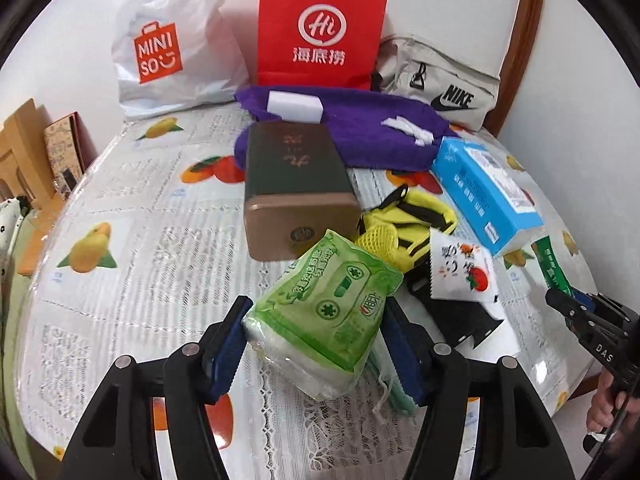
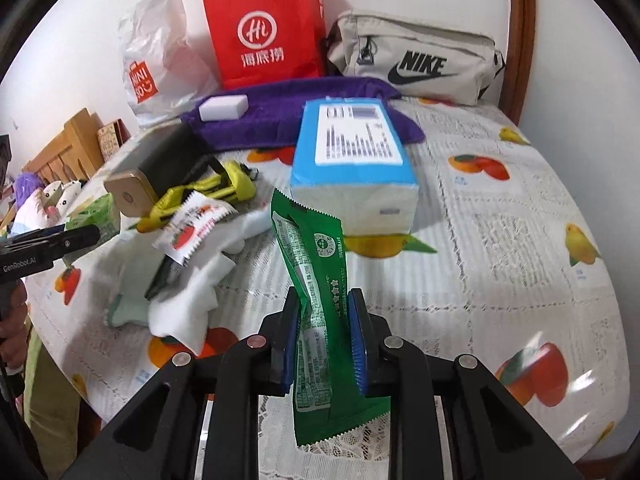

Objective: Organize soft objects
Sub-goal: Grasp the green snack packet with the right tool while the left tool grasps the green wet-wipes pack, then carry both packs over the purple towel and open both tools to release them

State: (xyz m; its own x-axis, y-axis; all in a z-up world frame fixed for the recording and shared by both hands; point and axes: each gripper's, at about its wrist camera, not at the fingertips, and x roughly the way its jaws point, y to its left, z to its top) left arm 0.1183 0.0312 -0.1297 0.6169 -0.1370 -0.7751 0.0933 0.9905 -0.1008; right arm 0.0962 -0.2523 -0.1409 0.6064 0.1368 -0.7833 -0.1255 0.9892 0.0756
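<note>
So both hands are loaded right now, looks like we're in the pick-up-and-carry part of sorting the soft stuff. The left gripper (image 1: 316, 340) has its jaws clamped on the sides of a pale green tissue pack (image 1: 324, 308), which sits tilted between the blue pads and looks lifted clear of the tablecloth (image 1: 120, 320). The right gripper (image 2: 324, 340) has its jaws nearly together, pinching a thin green sachet (image 2: 316, 280) that sticks upright out past the fingertips and flops a bit at the top. Everything else is on the table: the blue tissue box (image 2: 352, 160) just beyond the sachet, a small white sachet with a tomato print (image 1: 464, 268) lying on a yellow mesh pouch (image 1: 400, 224) and some white cloth (image 2: 192, 280), a dark tin box (image 1: 296, 184), and a purple towel (image 1: 360, 132) with a white sponge block (image 1: 294, 106) on it. At the back, against the wall, stand a red paper bag (image 1: 320, 28), a white MINISO bag (image 1: 168, 48) and a grey Nike pouch (image 1: 440, 80). My guess is one of those bags is the drop spot, though I can't tell which. The next move needs both packs carried over the clutter without knocking the tin, then let go over an open bag mouth. The sachet is floppy, so it may catch on the bag's rim.
</note>
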